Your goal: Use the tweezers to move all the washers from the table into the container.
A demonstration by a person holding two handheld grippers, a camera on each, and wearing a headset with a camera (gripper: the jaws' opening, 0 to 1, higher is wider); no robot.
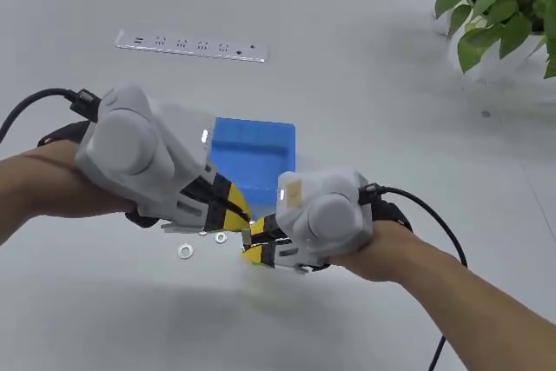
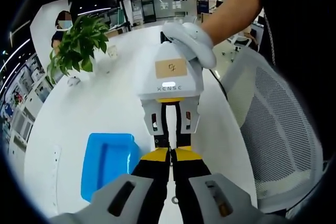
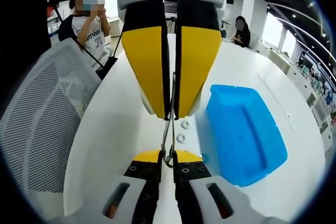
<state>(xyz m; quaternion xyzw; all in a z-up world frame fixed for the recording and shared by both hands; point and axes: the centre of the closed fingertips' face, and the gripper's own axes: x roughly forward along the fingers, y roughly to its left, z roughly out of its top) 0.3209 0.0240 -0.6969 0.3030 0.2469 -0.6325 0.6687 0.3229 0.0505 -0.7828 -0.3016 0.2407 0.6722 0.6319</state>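
My L gripper (image 2: 170,153) & R gripper (image 3: 169,157) meet tip to tip. Both jaw pairs are narrow and look pinched on the thin silver metal tweezers (image 3: 168,135) betw. them. Small round metal washers (image 1: 185,251) lie on the white table (image 1: 347,58) just under the tips, beside the blue plastic container (image 1: 252,149). Risk: if I loosen one side too soon in this handover, the tweezers could twist or drop & scatter the washers.

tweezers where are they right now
Right gripper view: the tweezers are pinched between the left gripper and right gripper, tip to tip, beside the blue container, near two washers on the table.
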